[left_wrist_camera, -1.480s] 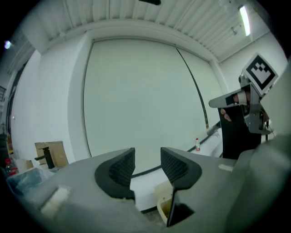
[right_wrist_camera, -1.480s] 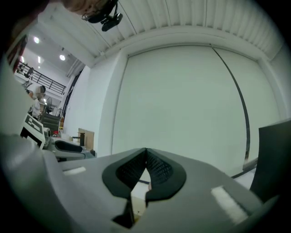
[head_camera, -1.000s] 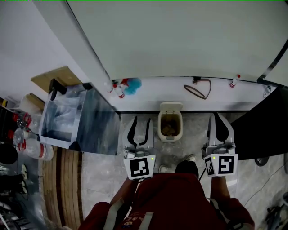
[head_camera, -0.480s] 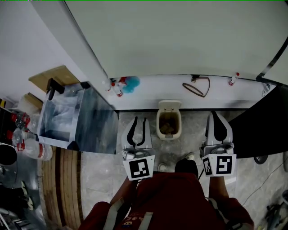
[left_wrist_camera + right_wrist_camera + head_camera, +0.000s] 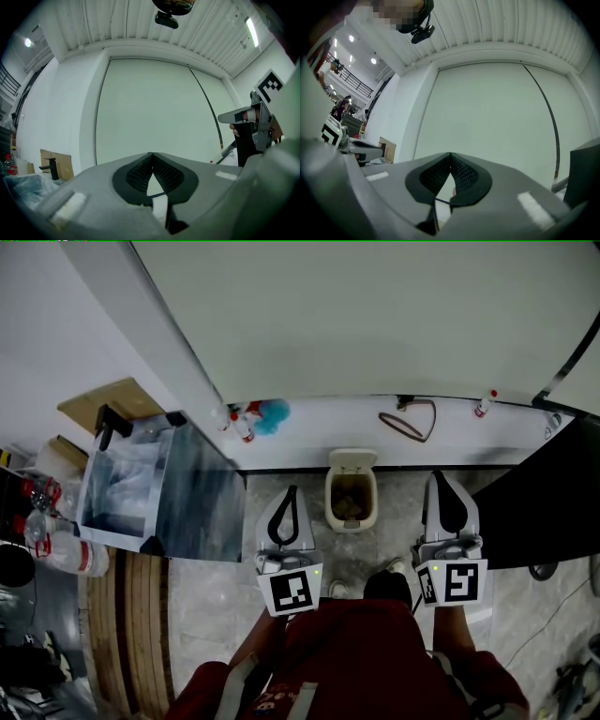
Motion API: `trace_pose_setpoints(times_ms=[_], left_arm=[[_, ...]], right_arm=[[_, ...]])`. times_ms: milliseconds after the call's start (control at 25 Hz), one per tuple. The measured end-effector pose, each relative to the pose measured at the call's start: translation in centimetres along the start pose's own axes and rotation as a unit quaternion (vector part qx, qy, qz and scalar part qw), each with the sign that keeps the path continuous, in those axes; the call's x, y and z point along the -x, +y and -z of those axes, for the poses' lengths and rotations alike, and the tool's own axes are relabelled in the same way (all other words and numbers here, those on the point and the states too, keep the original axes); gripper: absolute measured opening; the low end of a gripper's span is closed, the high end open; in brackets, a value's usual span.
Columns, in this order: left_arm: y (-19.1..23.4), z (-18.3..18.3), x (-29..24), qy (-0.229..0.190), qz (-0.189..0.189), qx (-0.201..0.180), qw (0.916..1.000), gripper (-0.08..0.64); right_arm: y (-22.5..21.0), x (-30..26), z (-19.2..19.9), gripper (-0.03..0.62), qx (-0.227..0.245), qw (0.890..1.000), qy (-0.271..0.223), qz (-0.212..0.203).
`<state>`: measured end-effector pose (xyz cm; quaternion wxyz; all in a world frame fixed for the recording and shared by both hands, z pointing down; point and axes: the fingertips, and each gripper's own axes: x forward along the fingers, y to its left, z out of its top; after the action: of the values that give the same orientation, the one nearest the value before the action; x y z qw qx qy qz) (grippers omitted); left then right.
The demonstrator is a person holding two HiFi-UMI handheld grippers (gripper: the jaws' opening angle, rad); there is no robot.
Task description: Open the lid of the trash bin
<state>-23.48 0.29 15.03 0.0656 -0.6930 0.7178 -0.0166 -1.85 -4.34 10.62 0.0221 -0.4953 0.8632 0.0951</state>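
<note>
A small cream trash bin [image 5: 352, 495] stands on the floor against the wall base. Its lid [image 5: 353, 462] is tipped up at the back, and brownish contents show inside. My left gripper [image 5: 292, 491] hangs just left of the bin, held level, shut with nothing between its pads. In the left gripper view the tips of the left gripper [image 5: 152, 154] meet against a pale wall. My right gripper [image 5: 439, 476] is to the right of the bin, also shut and empty. The tips of the right gripper [image 5: 450, 154] touch in its own view. Neither gripper touches the bin.
A white ledge [image 5: 328, 432] runs along the wall, bearing a brown strap loop [image 5: 410, 420], small bottles [image 5: 486, 405] and a blue fluffy object [image 5: 273, 413]. A clear box [image 5: 155, 491] stands at the left, a dark panel [image 5: 539, 512] at the right. The person's shoes [image 5: 396, 569] are below the bin.
The left gripper's jaws have gone from wide open to shut, on nothing. Both hands stay about where they were; the bin's lid is up throughout.
</note>
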Motion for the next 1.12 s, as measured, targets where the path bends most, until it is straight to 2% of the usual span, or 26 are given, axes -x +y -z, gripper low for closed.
trace_pose_setpoints(times_ms=[1120], left_arm=[[1.8,-0.1,0.7,0.000,-0.002,0.005,1.0000,0.003]], right_arm=[[1.5,0.0,0.3,0.000,0.017,1.000,0.012,-0.011]])
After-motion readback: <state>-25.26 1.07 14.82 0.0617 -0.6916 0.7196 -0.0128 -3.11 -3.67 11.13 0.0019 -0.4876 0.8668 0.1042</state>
